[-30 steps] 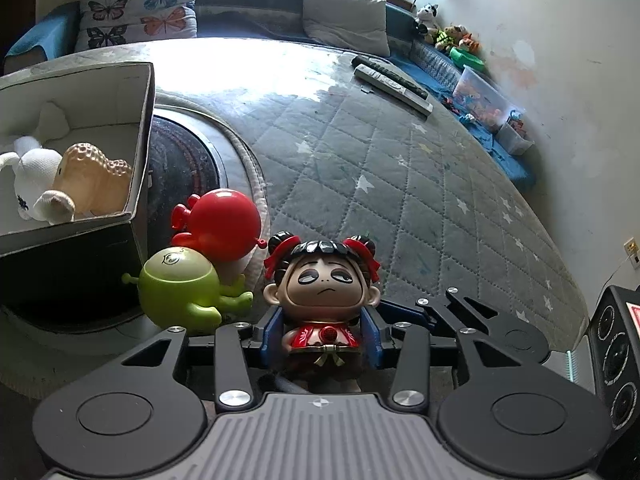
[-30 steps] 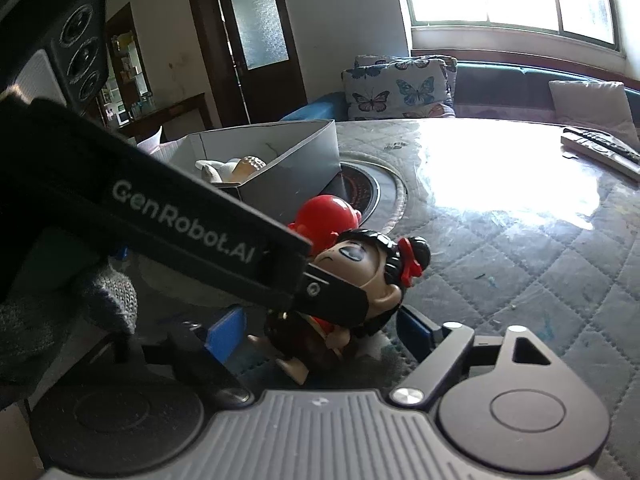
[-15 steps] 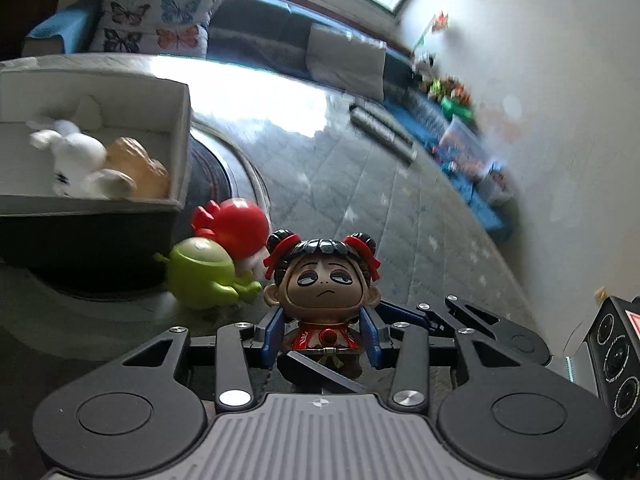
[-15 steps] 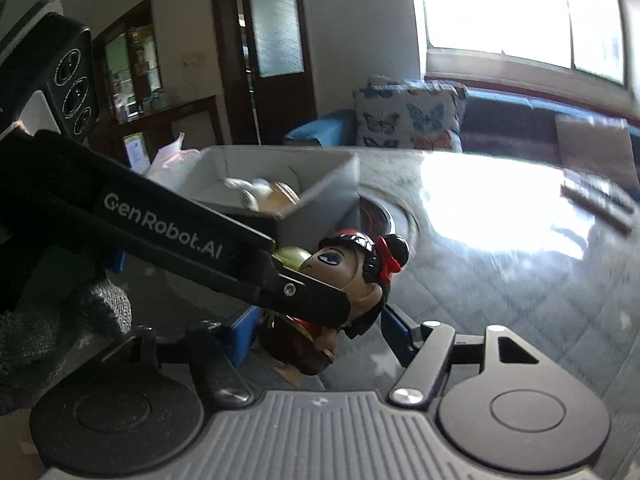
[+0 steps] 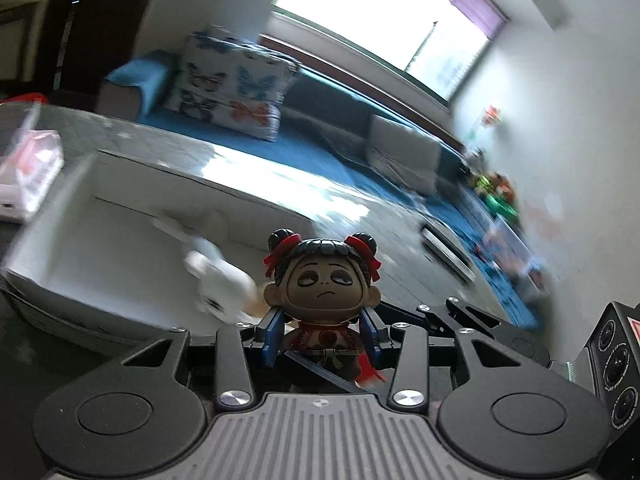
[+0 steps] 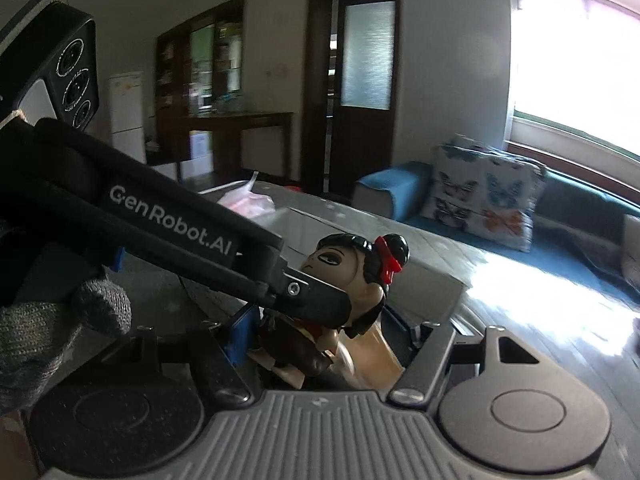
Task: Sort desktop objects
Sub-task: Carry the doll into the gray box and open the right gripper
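My left gripper (image 5: 322,338) is shut on a doll figurine (image 5: 322,284) with black hair buns and red ribbons, holding it by the body above the table. Behind it stands an open white box (image 5: 120,216) with a white toy (image 5: 218,276) inside, blurred. In the right wrist view the same doll (image 6: 352,268) shows from the side, held by the left gripper's black arm (image 6: 180,232). My right gripper (image 6: 324,336) sits around the doll with its blue pads apart, not touching it.
A quilted grey table top (image 5: 360,216) stretches to the right. A remote control (image 5: 448,252) lies far right. A sofa with a butterfly cushion (image 5: 236,88) is behind. A pink-and-white packet (image 5: 28,168) sits at far left.
The left gripper has lifted the doll up and toward the white box. The red and green toys have dropped out of view. The right gripper has risen alongside.
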Demonstrator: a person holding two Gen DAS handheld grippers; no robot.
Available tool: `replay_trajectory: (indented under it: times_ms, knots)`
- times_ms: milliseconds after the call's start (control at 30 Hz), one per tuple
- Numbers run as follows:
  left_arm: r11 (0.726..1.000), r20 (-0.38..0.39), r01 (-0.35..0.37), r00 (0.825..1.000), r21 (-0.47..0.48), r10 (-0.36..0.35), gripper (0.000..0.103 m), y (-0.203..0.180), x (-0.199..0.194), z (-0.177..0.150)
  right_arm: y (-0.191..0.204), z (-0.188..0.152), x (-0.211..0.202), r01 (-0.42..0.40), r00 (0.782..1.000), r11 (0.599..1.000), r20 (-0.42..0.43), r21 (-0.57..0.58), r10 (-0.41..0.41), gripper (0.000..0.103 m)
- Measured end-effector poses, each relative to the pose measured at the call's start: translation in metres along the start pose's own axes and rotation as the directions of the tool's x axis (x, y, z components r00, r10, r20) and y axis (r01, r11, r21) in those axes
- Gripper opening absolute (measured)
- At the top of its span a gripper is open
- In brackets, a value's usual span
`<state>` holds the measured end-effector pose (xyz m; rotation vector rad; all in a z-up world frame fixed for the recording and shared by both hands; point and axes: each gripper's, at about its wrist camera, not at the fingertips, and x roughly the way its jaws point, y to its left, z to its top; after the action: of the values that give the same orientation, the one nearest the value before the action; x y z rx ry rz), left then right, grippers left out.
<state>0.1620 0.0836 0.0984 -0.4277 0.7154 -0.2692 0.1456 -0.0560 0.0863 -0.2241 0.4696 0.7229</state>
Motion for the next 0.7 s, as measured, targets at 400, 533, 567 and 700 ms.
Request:
replay_trajectory:
  times_ms: [400, 533, 567, 700]
  knots:
    - [0.981, -0.083, -0.070, 0.995, -0.182, 0.056, 0.044, 0.093, 0.049, 0.046, -0.002, 0.037, 0.115, -0.146, 0.980, 0.989, -0.137, 0.018, 0.147, 0.068]
    - [0.972, -0.117, -0.076, 0.992, -0.224, 0.050, 0.044, 0.111, 0.062, 0.048, -0.007, 0.039, 0.135, -0.168, 0.966, 0.985, -0.190, 0.046, 0.174, 0.068]
    - [0.970, -0.125, -0.080, 0.991, -0.230, 0.052, 0.044, 0.114, 0.066, 0.048, -0.009, 0.039, 0.139, -0.175, 0.961, 0.983, -0.207, 0.055, 0.183, 0.068]
    - [0.962, -0.163, -0.094, 0.985, -0.257, 0.053, 0.041, 0.126, 0.076, 0.044, -0.012, 0.033, 0.150, -0.191, 0.945, 0.980, -0.258, 0.060, 0.200, 0.068]
